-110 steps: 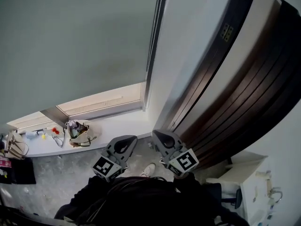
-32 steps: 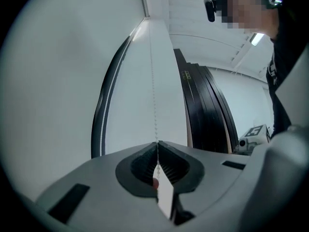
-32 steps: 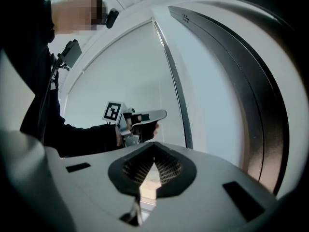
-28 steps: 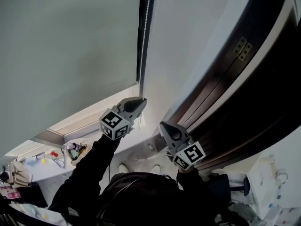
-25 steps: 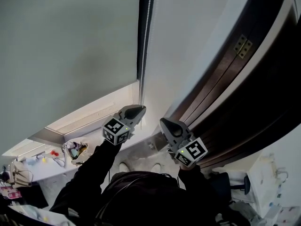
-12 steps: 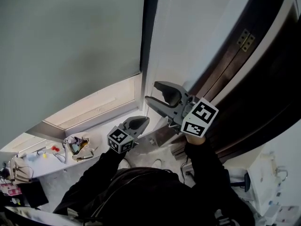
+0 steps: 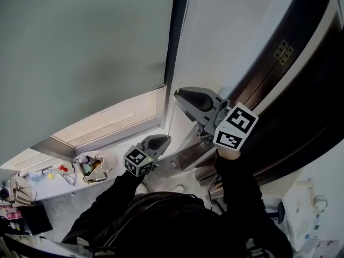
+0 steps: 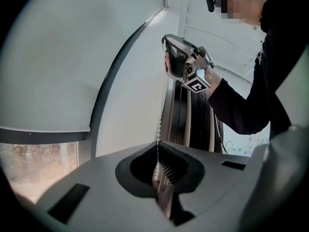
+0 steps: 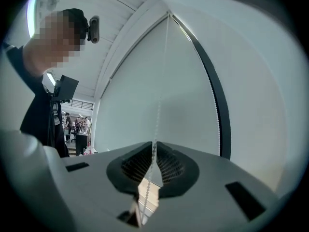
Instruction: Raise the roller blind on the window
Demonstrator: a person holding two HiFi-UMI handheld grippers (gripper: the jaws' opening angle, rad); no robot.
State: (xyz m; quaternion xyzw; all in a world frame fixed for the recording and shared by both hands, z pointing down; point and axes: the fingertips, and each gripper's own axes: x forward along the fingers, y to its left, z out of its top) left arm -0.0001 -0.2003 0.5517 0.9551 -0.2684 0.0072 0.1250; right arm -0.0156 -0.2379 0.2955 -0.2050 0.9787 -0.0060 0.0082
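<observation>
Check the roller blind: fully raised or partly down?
Partly down: the roller blind hangs low, leaving only a strip of glass bare beneath its bottom edge.

No lettering is showing clearly enough to read.

The left marker cube on the left gripper, low centre of the head view, and the right marker cube on the right gripper, right of centre, are showing only black-and-white square patterns, with no letters or digits. The small clutter at lower left is appearing too tiny to read.
</observation>
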